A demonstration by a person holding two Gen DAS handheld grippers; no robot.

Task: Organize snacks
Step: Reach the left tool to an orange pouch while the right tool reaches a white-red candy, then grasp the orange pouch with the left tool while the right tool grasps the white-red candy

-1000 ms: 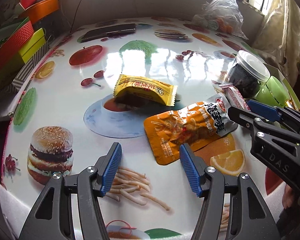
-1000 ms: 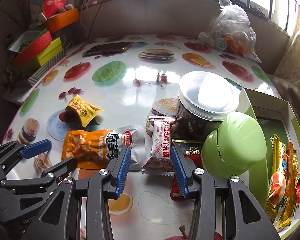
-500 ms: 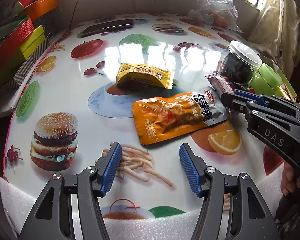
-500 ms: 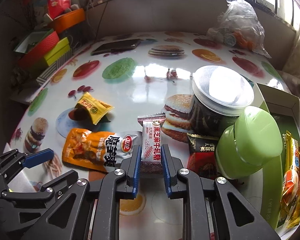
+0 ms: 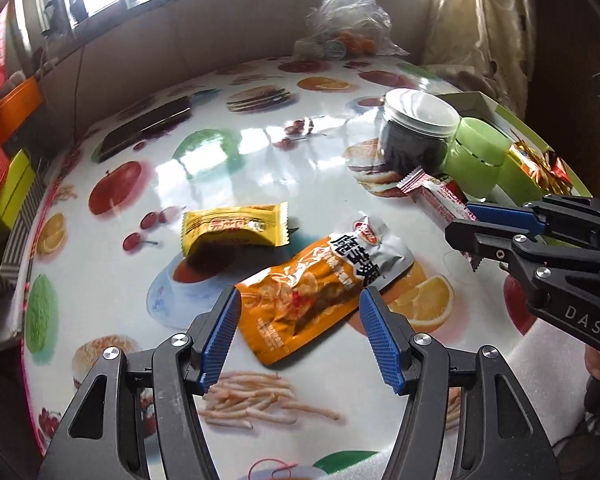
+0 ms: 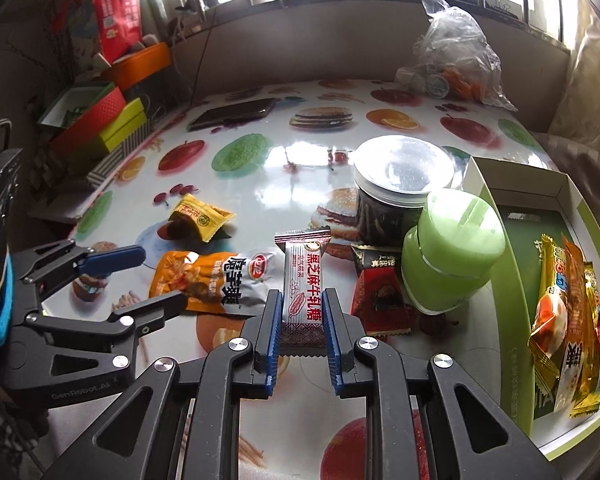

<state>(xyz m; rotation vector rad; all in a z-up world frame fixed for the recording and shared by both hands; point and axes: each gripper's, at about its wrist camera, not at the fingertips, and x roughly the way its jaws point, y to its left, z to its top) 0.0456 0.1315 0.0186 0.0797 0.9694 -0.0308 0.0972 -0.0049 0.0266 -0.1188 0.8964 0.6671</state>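
On the fruit-print table (image 6: 260, 184): I see loose snacks near the front edge, a box at the right.
Right gripper (image 6: 300, 324): my jaws are clenched on the white nougat bar (image 6: 302, 280), blue pads pressing both long sides near its lower end.
Nougat bar: it stands up out of the jaws, red characters facing the right wrist camera; in the left wrist view it pokes out past the right gripper (image 5: 496, 224) toward the jar.
Left gripper (image 5: 300, 340): jaws released and wide apart, nothing between the pads; it hangs above the near end of the orange pouch (image 5: 320, 284).
Orange pouch: flat on the table, silver end pointing toward the right gripper, apart from the left pads.
Yellow packet (image 5: 236, 226): lies just behind the orange pouch, not touching it as far as I can tell.
Dark red packet (image 6: 380, 300): on the table just beside the green container (image 6: 452, 248), right of the nougat bar.
Jar (image 6: 396, 188): clear lid, dark contents, upright, touching the green container behind it.
Green box (image 6: 516, 264): open, at the table's right edge; several gold and orange wrapped snacks (image 6: 568, 312) lie piled at its near right side.
Far side: a clear plastic bag (image 6: 456, 52) by the wall, a dark phone (image 6: 232, 114) flat at far left.
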